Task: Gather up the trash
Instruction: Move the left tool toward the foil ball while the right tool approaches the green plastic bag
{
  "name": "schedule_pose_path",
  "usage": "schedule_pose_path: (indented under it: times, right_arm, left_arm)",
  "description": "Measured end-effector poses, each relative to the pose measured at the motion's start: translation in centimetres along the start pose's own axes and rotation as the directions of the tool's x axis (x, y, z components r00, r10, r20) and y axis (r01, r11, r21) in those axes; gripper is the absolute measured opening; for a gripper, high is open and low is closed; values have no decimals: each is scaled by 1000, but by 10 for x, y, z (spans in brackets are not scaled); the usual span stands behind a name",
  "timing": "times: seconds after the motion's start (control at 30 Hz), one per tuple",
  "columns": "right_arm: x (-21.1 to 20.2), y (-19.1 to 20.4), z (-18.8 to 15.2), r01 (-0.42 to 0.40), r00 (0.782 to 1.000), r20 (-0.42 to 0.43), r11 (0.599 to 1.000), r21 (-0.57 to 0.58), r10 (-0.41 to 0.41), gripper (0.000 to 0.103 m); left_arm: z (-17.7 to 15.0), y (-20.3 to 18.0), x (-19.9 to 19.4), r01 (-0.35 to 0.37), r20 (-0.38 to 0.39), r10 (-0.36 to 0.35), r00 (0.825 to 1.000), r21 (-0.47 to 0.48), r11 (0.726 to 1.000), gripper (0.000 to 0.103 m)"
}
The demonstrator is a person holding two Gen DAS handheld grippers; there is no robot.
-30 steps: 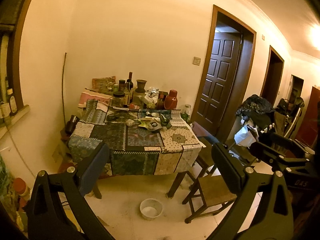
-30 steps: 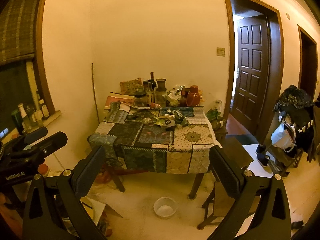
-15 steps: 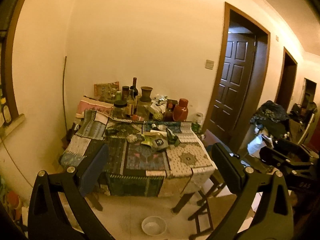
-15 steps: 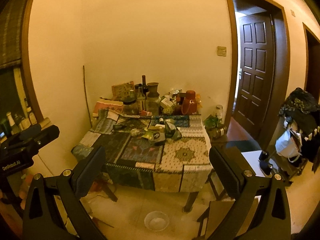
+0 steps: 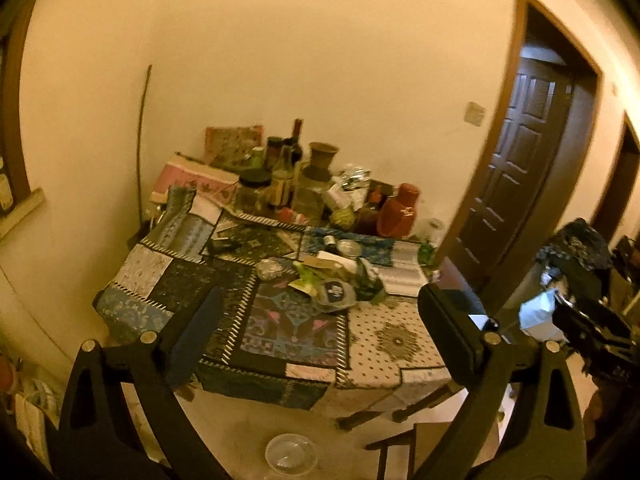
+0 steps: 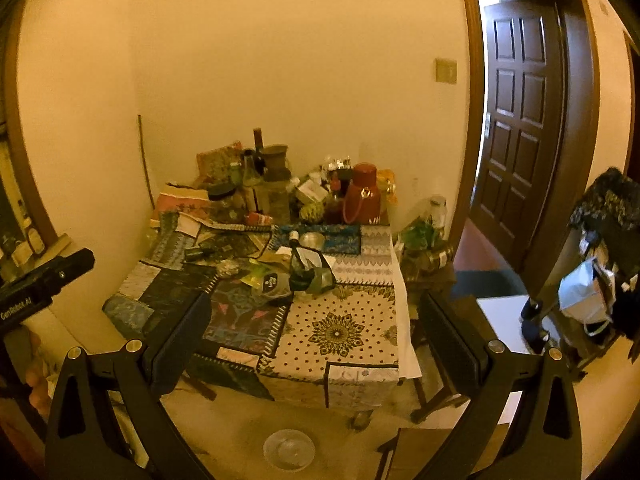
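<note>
A pile of trash lies mid-table on the patchwork tablecloth (image 5: pixel 296 328): a grey pouch (image 5: pixel 334 291), green wrappers (image 5: pixel 308 278), a crumpled wad (image 5: pixel 270 269) and a dark green bag (image 6: pixel 312 272). The pouch also shows in the right wrist view (image 6: pixel 272 282). My left gripper (image 5: pixel 320 332) is open and empty, well short of the table's near edge. My right gripper (image 6: pixel 316 332) is open and empty, also short of the table (image 6: pixel 340 332). The right gripper body shows at the right of the left wrist view (image 5: pixel 596 340).
Bottles, jars, a vase (image 5: pixel 320 160) and a red thermos (image 5: pixel 400 212) crowd the table's back by the wall. A clear bowl (image 5: pixel 290 454) sits on the floor in front. A wooden chair (image 5: pixel 400 452) stands at the front right. A dark door (image 6: pixel 520 120) is right.
Both grippers have moved closer to the table and higher; the table fills more of each view. Both stay open and empty.
</note>
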State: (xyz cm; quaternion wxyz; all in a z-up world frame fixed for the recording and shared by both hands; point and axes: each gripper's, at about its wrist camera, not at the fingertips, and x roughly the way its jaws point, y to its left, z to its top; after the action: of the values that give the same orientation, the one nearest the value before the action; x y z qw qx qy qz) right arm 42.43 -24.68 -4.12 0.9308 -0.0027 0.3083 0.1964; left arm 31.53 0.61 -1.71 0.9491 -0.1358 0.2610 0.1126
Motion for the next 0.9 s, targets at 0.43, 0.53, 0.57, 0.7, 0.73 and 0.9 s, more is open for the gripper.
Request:
schedule_pose_path:
  times: [0.43,0.53,0.57,0.7,0.73,0.9]
  right_arm:
    - [138,7,35,56,981,-192,992,117,-33,103]
    - [180,10,39,69,967,-255,983,170,-23,103]
    - [193,10,41,80,963,-270,981,179,-30,103]
    - [246,17,40,145,936,-345,971,189,-72,103]
    - [262,17,38,145,926,-373,968,206,-60,103]
    - [325,14,25,186,876,-482,943,276,-32,101]
  left_arm:
    - [41,55,175,-32,-159,35,987,26,999,98]
    - [47,67,225,-20,-234,28,972,40,999,98]
    - [47,70,242,-16,-259,27,966,44,999,98]
    - [38,81,306,8,-369,23,929,82,997,98]
    - [35,82,321,11,-392,26,920,92,996,98]
    - [14,92,383,34,-488,36,872,133,991,92]
